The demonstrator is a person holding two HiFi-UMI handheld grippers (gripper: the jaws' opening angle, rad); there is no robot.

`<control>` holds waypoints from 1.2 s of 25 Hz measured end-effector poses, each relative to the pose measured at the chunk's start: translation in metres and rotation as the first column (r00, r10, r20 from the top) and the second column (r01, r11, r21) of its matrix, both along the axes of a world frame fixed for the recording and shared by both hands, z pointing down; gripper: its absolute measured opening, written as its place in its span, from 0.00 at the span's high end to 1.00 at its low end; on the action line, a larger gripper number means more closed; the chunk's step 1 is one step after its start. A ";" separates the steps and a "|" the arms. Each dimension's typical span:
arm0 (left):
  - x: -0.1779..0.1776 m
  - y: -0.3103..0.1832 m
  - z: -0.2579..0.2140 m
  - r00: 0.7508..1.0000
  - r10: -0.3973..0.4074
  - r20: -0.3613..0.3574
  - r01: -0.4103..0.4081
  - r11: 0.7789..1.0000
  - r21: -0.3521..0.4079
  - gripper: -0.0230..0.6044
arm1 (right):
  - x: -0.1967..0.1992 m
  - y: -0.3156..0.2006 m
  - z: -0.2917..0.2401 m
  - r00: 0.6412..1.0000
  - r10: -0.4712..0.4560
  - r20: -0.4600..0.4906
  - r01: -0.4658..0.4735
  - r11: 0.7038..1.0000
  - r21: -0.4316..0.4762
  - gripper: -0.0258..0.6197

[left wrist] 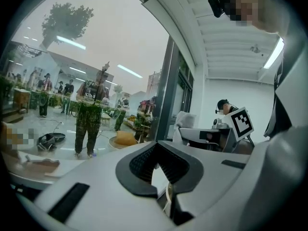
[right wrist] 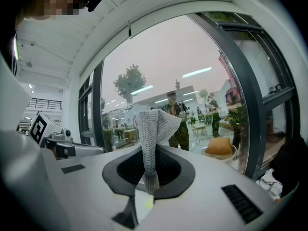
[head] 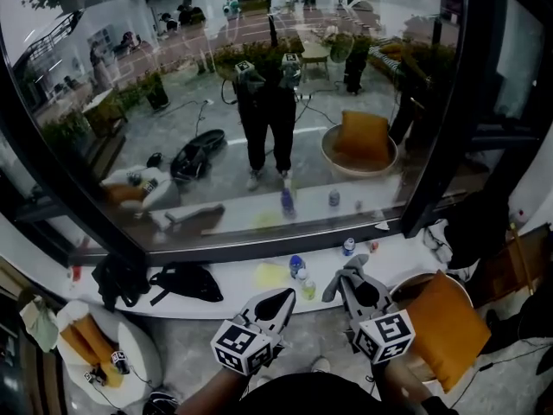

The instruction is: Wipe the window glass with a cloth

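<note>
The big window glass (head: 259, 102) fills the head view and mirrors the person who holds the grippers. My right gripper (head: 356, 285) is low, short of the pane, and is shut on a grey knitted cloth (head: 337, 285). In the right gripper view the cloth (right wrist: 153, 134) stands up out of the closed jaws (right wrist: 151, 170), with the glass (right wrist: 168, 66) beyond it. Beside it to the left, my left gripper (head: 278, 301) is shut with nothing in it. The left gripper view shows its pads (left wrist: 144, 162) together, the glass (left wrist: 72, 81) at left and the right gripper (left wrist: 211, 136) at right.
A white sill (head: 233, 275) below the glass carries small bottles (head: 296, 264), a yellow rag (head: 270, 274) and a black bag (head: 186, 282). A dark frame post (head: 441, 145) bounds the pane on the right. A round chair with an orange cushion (head: 441, 322) stands at lower right.
</note>
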State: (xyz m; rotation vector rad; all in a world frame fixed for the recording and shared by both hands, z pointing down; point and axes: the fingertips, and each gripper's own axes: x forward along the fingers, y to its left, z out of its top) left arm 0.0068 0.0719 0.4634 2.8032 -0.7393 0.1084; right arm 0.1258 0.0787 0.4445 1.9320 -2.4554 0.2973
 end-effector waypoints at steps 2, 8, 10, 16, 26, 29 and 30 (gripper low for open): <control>0.010 -0.001 0.001 1.000 -0.009 0.003 0.009 1.000 0.004 0.96 | 0.009 -0.002 -0.001 1.000 -0.013 0.002 0.013 1.000 0.005 0.88; 0.029 -0.007 0.004 0.999 -0.034 0.007 0.034 0.999 0.012 0.95 | 0.029 -0.014 -0.005 0.999 -0.037 -0.013 0.037 0.999 0.024 0.88; 0.033 -0.011 0.004 0.999 -0.038 0.009 0.038 0.999 0.015 0.95 | 0.031 -0.020 -0.006 0.999 -0.041 -0.010 0.041 0.999 0.027 0.88; 0.037 -0.035 0.000 0.999 -0.035 0.000 0.035 0.999 0.020 0.95 | 0.033 -0.041 -0.016 0.999 -0.039 -0.021 0.040 0.998 0.048 0.88; 0.026 -0.095 -0.004 1.000 0.012 0.003 -0.012 0.999 0.032 0.95 | 0.017 -0.102 -0.030 0.999 -0.003 -0.046 0.007 0.997 0.072 0.88; 0.015 -0.119 -0.006 1.000 0.027 0.006 -0.027 0.998 0.051 0.95 | 0.002 -0.128 -0.042 0.997 -0.006 -0.071 0.012 0.996 0.091 0.88; 0.009 -0.128 -0.008 1.000 0.025 0.004 -0.025 0.998 0.053 0.95 | -0.004 -0.138 -0.046 0.997 -0.007 -0.079 0.015 0.995 0.097 0.88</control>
